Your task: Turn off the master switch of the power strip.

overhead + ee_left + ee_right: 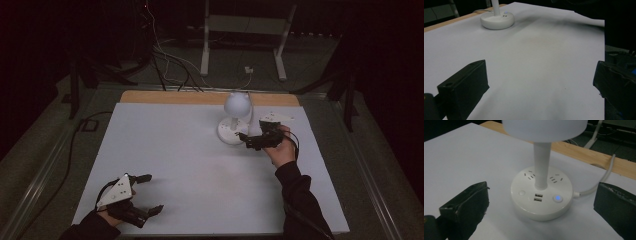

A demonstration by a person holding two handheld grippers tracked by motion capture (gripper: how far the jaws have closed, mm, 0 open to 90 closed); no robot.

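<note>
A white desk lamp [236,106] with a round shade stands on a round base [230,134] at the back of the white table [190,165]. My right gripper [246,141] is open just right of the base, its jaws pointing at it. In the right gripper view the base [541,207] sits between and beyond the open jaws of the right gripper [542,195], with a lit blue button [557,198], a white button [522,193] and two USB ports [538,197]. My left gripper [151,193] is open and empty near the front left corner. In the left gripper view the left gripper [541,77] faces the base [497,20] far off.
A white cable [599,182] runs from the base over the wooden back edge [200,97]. Behind the table are a white stand [242,30] and loose cables [170,65] on the floor. A dark sleeve [300,200] lies over the table's front right.
</note>
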